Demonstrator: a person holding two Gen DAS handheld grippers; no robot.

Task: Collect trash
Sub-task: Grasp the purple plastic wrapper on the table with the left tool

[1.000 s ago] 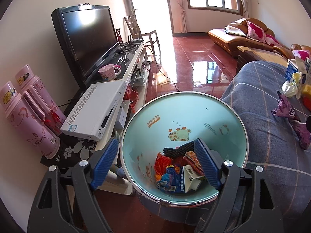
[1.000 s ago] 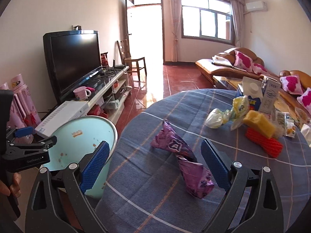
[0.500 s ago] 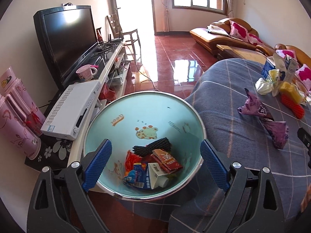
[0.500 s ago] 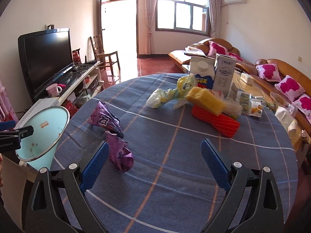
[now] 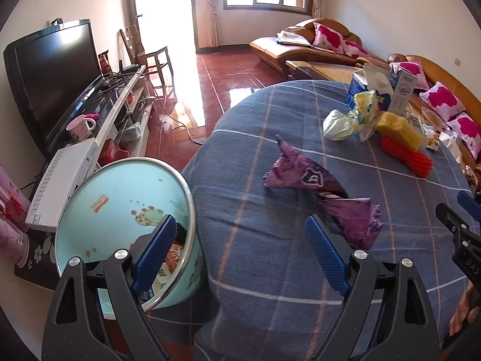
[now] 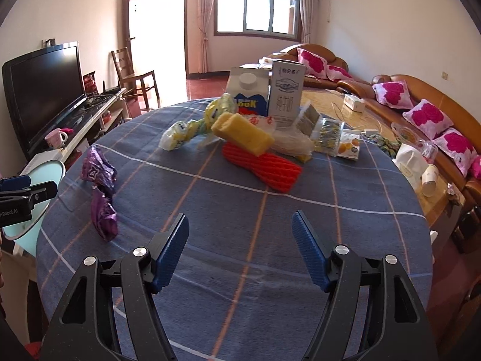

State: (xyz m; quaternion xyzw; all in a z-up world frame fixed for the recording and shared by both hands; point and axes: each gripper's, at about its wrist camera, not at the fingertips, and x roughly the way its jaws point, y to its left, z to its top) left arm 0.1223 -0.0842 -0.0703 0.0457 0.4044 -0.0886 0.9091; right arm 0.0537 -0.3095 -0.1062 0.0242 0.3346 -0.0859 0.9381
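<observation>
- Left claw (image 5: 237,258) — jaws spread, empty; the crumpled purple foil wrapper (image 5: 324,189) lies just ahead-right on the blue plaid cloth.
- Its long axis runs diagonally away-left.
- Right claw (image 6: 240,249) — released, wrapper farther left; left is nearer.

Left wrist view — from the table's (image 5: 270,255) near-left edge, above and close, facing across it toward the window, bin (image 5: 120,198) at lower left. Right wrist view — lower, at the near edge, facing the far edge. Shared: tablecloth, purple wrapper (image 5: 318,186) (image 6: 100,192), television side.
</observation>
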